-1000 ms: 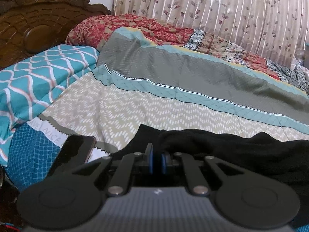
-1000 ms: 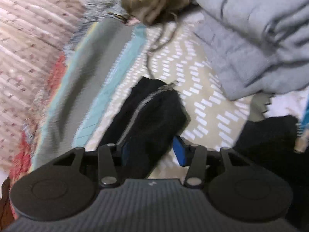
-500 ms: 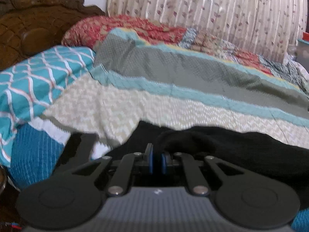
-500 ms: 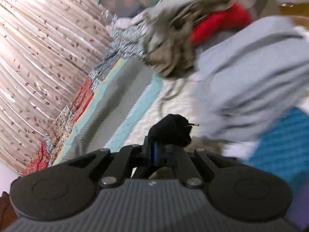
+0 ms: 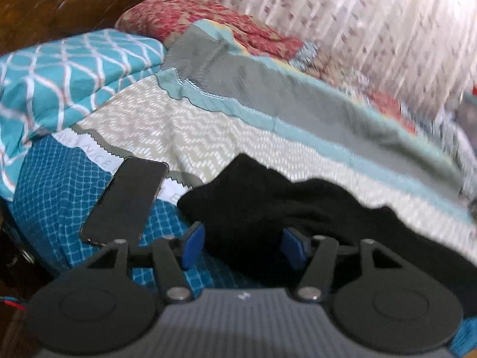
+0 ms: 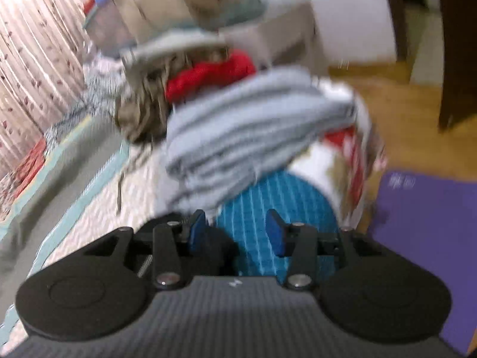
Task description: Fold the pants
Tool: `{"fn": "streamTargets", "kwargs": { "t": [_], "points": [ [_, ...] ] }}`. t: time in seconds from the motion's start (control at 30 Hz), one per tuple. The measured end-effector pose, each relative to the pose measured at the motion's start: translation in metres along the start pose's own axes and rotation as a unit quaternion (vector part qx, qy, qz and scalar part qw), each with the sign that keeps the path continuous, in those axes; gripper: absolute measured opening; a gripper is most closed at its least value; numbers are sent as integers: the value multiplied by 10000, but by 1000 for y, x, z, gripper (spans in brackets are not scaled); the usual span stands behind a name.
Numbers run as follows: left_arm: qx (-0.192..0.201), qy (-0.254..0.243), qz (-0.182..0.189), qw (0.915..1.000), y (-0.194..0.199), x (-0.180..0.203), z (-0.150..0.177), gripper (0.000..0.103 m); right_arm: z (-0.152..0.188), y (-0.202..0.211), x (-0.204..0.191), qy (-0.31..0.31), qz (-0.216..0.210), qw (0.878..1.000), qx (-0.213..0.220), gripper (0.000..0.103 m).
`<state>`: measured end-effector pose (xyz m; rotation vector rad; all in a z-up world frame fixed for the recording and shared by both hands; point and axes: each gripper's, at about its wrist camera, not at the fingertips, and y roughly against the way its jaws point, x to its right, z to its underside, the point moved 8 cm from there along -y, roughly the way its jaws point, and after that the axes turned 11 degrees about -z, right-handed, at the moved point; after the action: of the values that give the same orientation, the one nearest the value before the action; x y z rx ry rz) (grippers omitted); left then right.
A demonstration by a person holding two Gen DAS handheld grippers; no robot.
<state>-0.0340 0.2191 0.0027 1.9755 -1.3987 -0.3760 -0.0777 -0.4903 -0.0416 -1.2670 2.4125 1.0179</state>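
The white band of the bedsheet (image 5: pixel 98 155), on the near left just beyond the phone (image 5: pixel 125 203), carries grey capitals that read "NICE"; a lone "E" shows on the same band right of the phone. The purple mat (image 6: pixel 423 238) on the floor at far right bears a pale mark, too blurred to read.

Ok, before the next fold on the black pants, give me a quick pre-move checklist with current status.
1. Left tongs open: ok.
2. Right tongs open: ok.
3. Black pants lying on the bedspread, between the left fingers: ok.
4. Phone beside the pants, apart from them: ok, but close.
5. Pants laid flat: not ok, bunched.
6. Right tongs lined up with the pants: cannot tell; grey clothes pile fills that blurred view.
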Motion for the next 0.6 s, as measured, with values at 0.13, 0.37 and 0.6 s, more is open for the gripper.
{"fn": "streamTargets", "kwargs": {
  "t": [0.13,0.37,0.6],
  "points": [
    [-24,11,118,9999,-12,1,-15,57,15,3,-28,376,-377,9983,-216,48],
    [-445,-960,204,9942,-22,3,18,61,73,1,-110,1296,-1265,9781,-1027,48],
    [-713,264,388,9963,-16,-51,30,61,148,11,-218,2207,-2434,9264,-1839,48]
  ]
}}
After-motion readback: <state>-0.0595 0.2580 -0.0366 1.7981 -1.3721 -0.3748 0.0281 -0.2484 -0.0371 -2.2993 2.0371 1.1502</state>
